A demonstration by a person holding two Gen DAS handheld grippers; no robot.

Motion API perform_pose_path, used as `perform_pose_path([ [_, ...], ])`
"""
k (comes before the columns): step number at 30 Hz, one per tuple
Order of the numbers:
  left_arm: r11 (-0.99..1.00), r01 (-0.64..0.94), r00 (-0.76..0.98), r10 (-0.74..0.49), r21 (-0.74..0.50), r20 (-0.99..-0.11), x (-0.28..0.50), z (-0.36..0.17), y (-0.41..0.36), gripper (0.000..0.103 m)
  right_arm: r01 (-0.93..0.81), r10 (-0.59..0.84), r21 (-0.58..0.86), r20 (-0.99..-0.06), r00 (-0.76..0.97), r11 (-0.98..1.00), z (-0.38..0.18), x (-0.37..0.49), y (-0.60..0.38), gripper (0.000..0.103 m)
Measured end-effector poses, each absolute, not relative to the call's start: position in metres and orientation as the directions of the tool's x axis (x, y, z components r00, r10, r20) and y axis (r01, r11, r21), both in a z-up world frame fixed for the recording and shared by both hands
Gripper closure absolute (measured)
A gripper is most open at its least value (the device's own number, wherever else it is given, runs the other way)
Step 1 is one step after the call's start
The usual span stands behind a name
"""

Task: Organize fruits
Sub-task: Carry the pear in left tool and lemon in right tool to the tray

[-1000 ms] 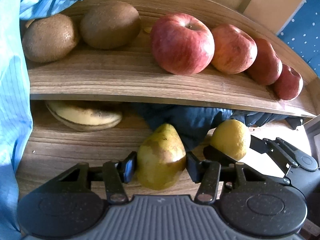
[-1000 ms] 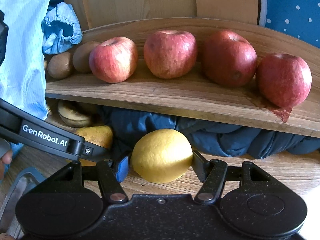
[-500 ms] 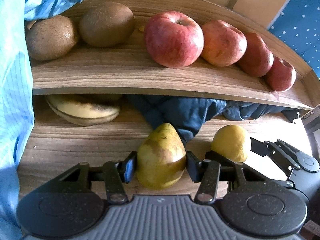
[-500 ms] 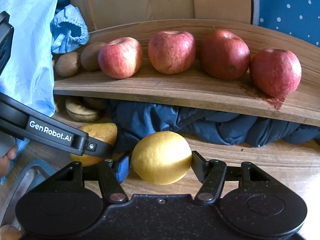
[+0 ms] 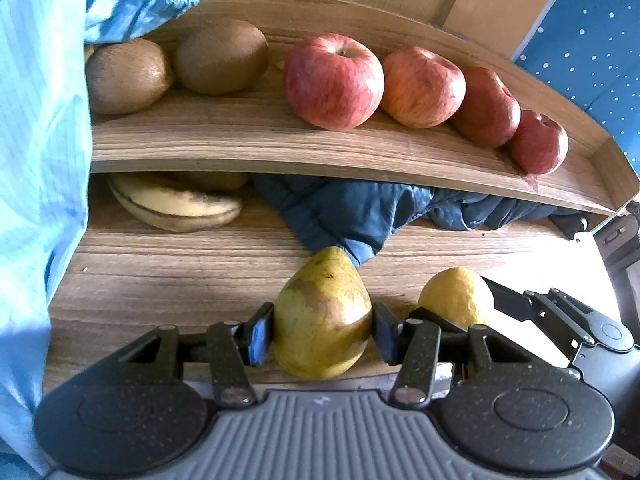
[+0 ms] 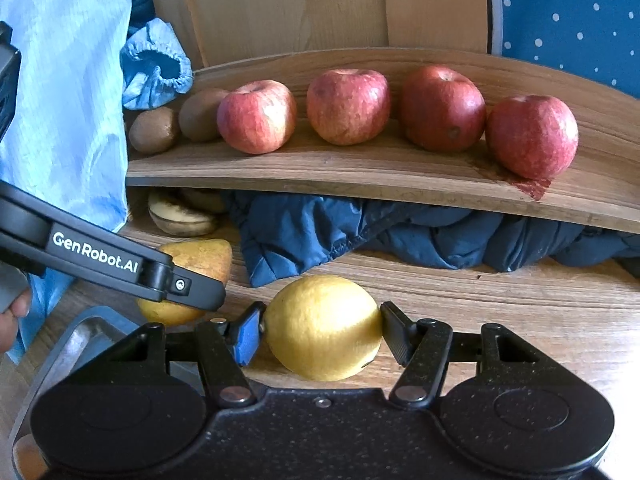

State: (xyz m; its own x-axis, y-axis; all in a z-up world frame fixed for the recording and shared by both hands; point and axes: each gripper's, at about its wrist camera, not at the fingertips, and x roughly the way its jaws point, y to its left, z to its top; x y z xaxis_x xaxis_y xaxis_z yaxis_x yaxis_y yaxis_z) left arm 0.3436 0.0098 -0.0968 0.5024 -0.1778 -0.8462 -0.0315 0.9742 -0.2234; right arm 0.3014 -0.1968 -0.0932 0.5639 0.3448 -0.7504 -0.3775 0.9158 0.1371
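My left gripper (image 5: 322, 330) is shut on a yellow-green pear (image 5: 322, 316), stem end pointing toward the shelf. Just to its right, my right gripper (image 6: 322, 332) is shut on a yellow lemon (image 6: 323, 326); the lemon (image 5: 456, 298) also shows in the left wrist view. Both fruits hang low over the wooden lower board (image 5: 168, 272). On the upper wooden shelf (image 6: 360, 168) stand several red apples (image 6: 348, 106) in a row, with two brown kiwis (image 5: 222, 62) at the left end. The pear (image 6: 200, 258) is partly hidden behind the left gripper's arm in the right wrist view.
Under the shelf lie a spotted banana (image 5: 176, 208) at the left and a crumpled dark blue cloth (image 6: 400, 232) across the middle and right. A light blue garment (image 5: 36, 160) hangs at the left. A metal tray rim (image 6: 76, 340) shows at lower left.
Both grippers have drawn back from the shelf with their fruits still held; the shelf and apples look farther away and more of the lower board shows.
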Motion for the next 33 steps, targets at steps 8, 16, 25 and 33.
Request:
perform_pose_path([
  [8,0.973,-0.04,0.516,-0.176,-0.229,-0.838,0.332,-0.092,0.009,0.048,-0.404,0.362,0.131,-0.735,0.573,0.905,-0.079,0.286,-0.193,0.04],
  [16,0.972,-0.042,0.525,-0.176,-0.232,-0.833,0.317,-0.088,0.009,0.048,-0.425,0.376,0.129,-0.73,0.571,0.896,-0.071,0.269,-0.193,0.04],
  [25,0.971,-0.054,0.527,-0.171,-0.234,-0.833,0.294,-0.088,0.007,0.048,-0.453,0.397,0.135,-0.73,0.555,0.881,-0.067,0.243,-0.19,0.04],
  [33,0.97,-0.073,0.519,-0.163,-0.233,-0.839,0.272,-0.091,0.005,0.048,-0.477,0.41,0.138,-0.741,0.531,0.868,-0.067,0.224,-0.188,0.04],
])
